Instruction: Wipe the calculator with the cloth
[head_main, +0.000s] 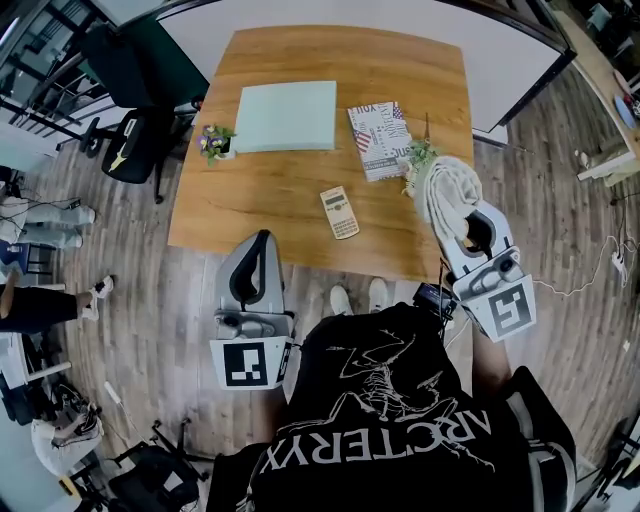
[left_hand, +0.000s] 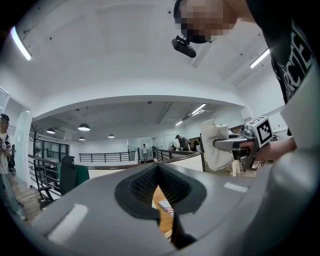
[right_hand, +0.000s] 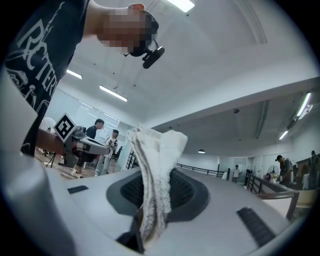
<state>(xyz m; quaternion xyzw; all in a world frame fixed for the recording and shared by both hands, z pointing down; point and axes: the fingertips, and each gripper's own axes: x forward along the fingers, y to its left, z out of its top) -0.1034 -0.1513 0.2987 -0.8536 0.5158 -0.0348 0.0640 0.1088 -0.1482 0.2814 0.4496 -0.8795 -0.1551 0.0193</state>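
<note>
The beige calculator (head_main: 339, 212) lies flat near the front middle of the wooden table (head_main: 280, 200). My right gripper (head_main: 462, 222) is shut on a white cloth (head_main: 446, 192), held bunched above the table's front right corner. In the right gripper view the cloth (right_hand: 156, 165) stands up from between the jaws. My left gripper (head_main: 262, 240) hovers at the table's front edge, left of the calculator, its jaws shut with nothing in them. The left gripper view looks out level, with my right gripper (left_hand: 223, 145) and the cloth (left_hand: 214, 144) at its right.
A pale green flat box (head_main: 286, 116) and a flag-print booklet (head_main: 379, 139) lie at the back of the table. Small potted plants (head_main: 215, 141) (head_main: 419, 156) stand at either side. A black office chair (head_main: 135, 143) is left of the table, and the person's shoes (head_main: 358, 297) are at its front edge.
</note>
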